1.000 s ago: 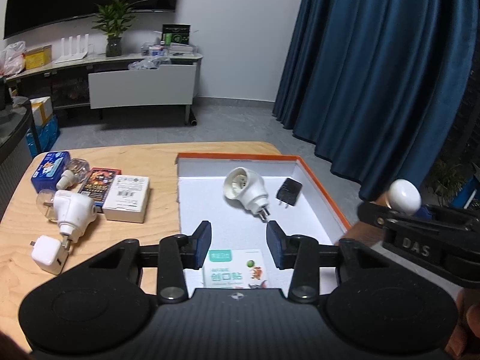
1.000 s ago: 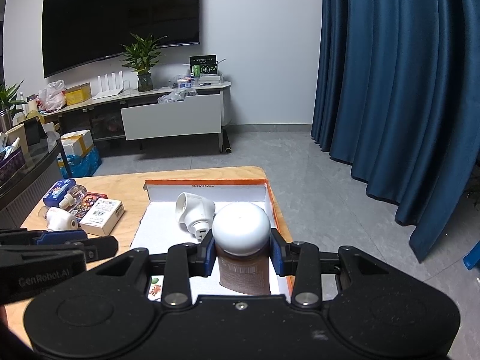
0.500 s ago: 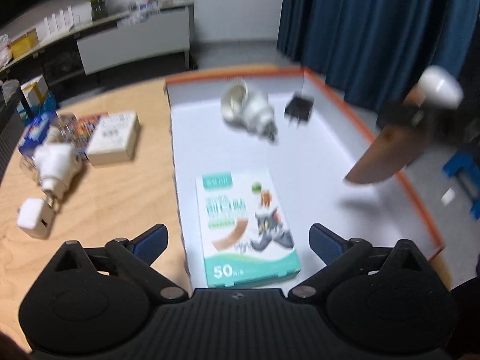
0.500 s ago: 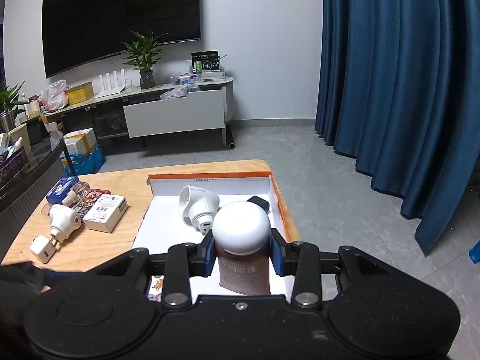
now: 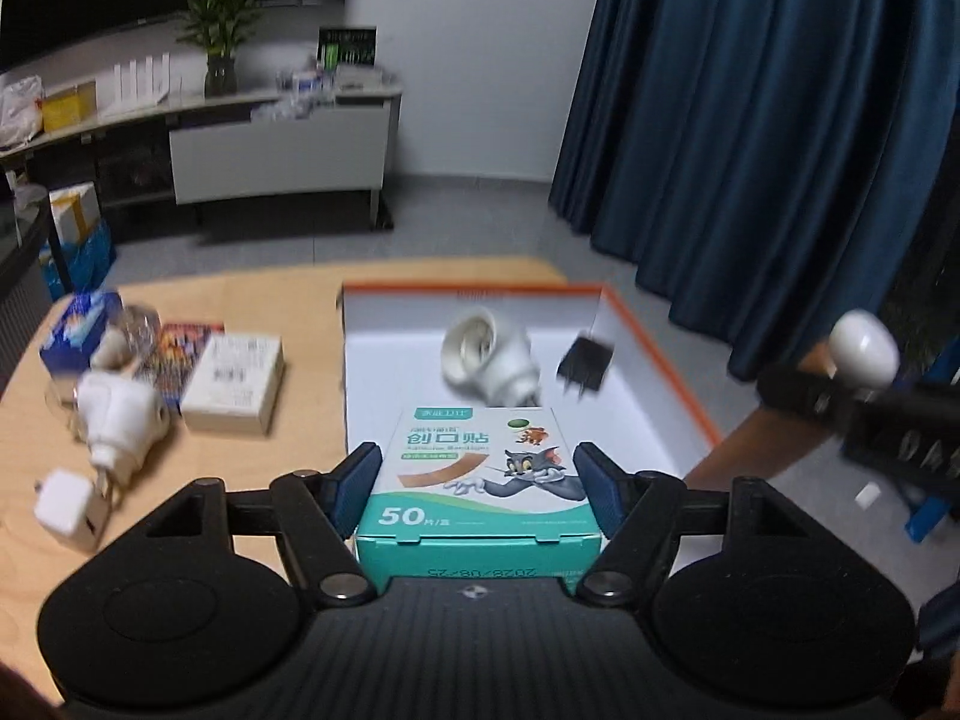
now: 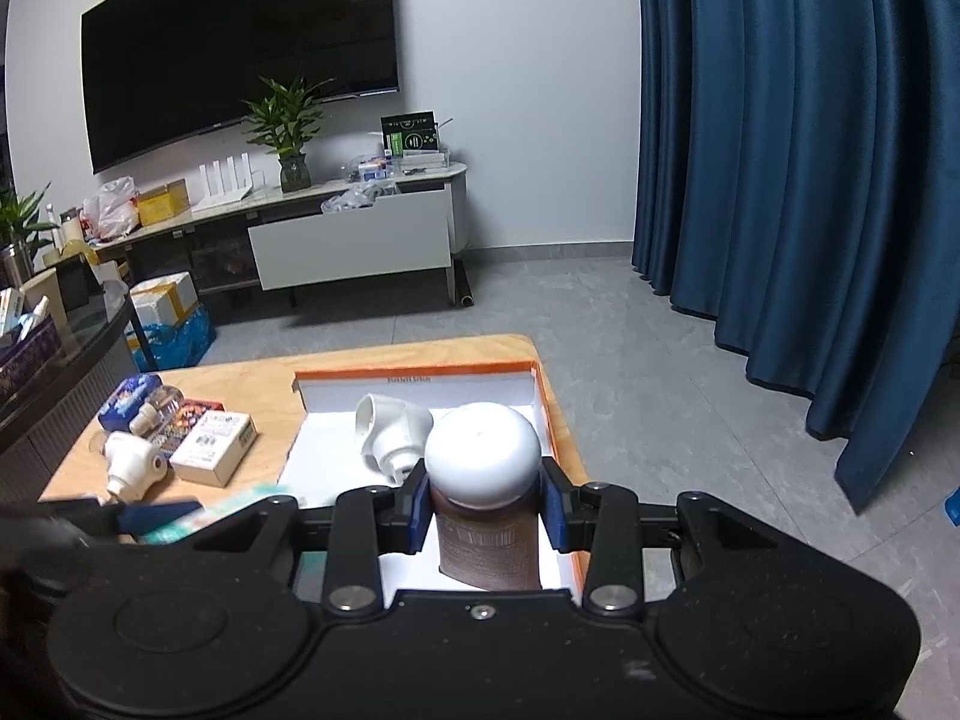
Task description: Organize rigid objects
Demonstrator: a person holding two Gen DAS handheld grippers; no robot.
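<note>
1. While its jaws close, left hand-held gripper [image 5: 477, 495] straddles bandage box [image 5: 474, 480] — pads apparently touching its sides, above the tray [image 5: 660, 354].
2. Right hand-held gripper [image 6: 485, 507] — pinching white-capped brown bottle [image 6: 486, 510] above the tray.

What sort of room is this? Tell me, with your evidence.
Most likely a home living room: a big wall-mounted television, a low media console with a potted plant, and floor-length blue curtains.
</note>
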